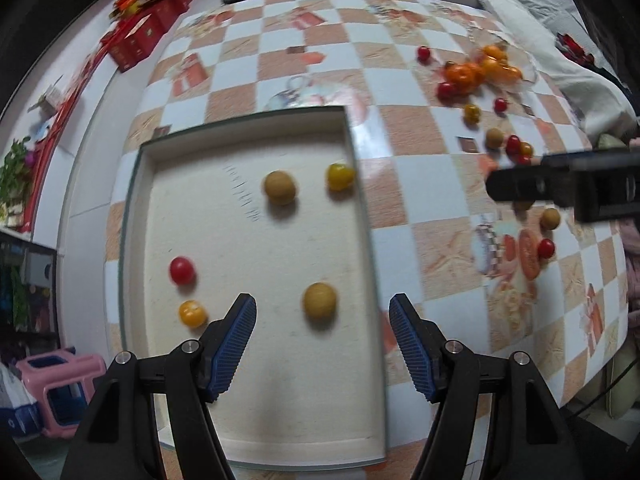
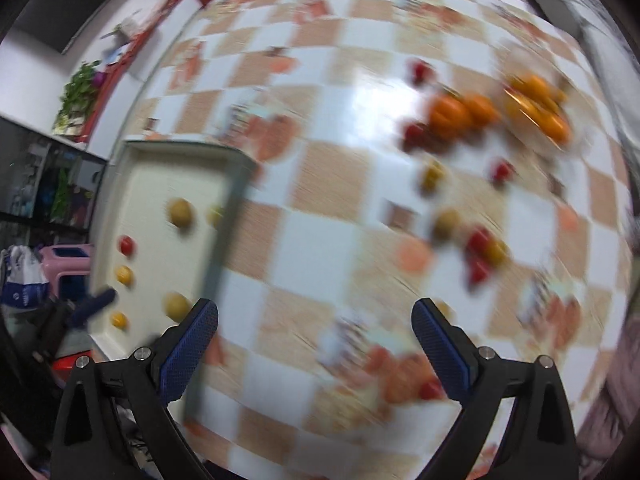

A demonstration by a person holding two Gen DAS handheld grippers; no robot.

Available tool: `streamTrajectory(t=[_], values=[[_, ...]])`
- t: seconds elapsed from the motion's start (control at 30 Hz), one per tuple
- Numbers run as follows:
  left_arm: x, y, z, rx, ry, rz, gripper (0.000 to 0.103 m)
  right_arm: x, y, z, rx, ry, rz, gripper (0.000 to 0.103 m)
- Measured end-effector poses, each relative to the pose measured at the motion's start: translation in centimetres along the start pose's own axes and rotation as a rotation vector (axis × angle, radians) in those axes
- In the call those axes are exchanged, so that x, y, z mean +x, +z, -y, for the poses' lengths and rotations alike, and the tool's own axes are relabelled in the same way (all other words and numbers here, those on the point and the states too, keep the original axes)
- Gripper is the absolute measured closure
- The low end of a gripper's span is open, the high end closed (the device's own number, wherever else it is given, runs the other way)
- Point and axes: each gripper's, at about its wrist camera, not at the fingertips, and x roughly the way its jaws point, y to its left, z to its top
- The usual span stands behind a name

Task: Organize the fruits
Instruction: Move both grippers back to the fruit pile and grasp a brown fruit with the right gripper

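A shallow cream tray (image 1: 136, 216) lies on the checked tablecloth. It holds two brown longans (image 1: 280, 187) (image 1: 319, 300), a yellow tomato (image 1: 340, 176), a red tomato (image 1: 182, 269) and an orange one (image 1: 192, 313). My left gripper (image 1: 323, 314) hangs open above the tray's near half, holding nothing. My right gripper (image 2: 316, 316) is wide open and empty over the cloth, right of the tray (image 2: 120, 184); this view is blurred. Loose oranges (image 1: 464, 74) (image 2: 460, 114), kumquats (image 2: 540, 108), red tomatoes (image 1: 546, 248) and longans (image 1: 550, 218) are scattered to the right.
Red gift boxes (image 1: 136, 40) and packets crowd the table's far edge. White bedding (image 1: 560, 60) lies beyond the right rim. A pink stool (image 1: 60, 384) stands on the floor at lower left. The right gripper's black frame (image 1: 560, 188) reaches in over the loose fruit.
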Motion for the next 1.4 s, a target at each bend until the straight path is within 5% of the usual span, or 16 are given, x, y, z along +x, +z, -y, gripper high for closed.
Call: streamTrajectory(t=[0.27,0.53,0.63,0.77,0.97,1.1,1.4], values=[[1.0,1.8,5.4,0.077,-0.069,-0.020,0.033,-0.6,-6.1,9.9,0.204,-0.091,-0.052,0.005],[3.7,2.2,9.7,0.158,-0.076,-0.081,0.033,0.5,-6.7,12.9,0.253,-0.085,-0.073,0.005],[3.7,2.7,10.1,0.158,-0.084,-0.082,0.033,1.1,-6.3,12.6,0.214,-0.079,-0.068,0.013],[4.1,3.4,9.6,0.137,-0.073,-0.087,0.033,2.5,-5.9,11.9,0.160,-0.072,-0.073,0.039],[4.9,4.2,9.1,0.108,-0.060,-0.101,0.033,3.2,-4.7,10.9,0.136,-0.050,-0.049,0.048],[5.1,5.1,10.0,0.115,-0.075,-0.093,0.033,3.5,-3.9,9.2,0.093,-0.081,-0.041,0.074],[5.4,7.9,13.9,0.141,-0.158,-0.061,0.033,2.9,-6.0,10.4,0.093,-0.104,-0.023,0.074]])
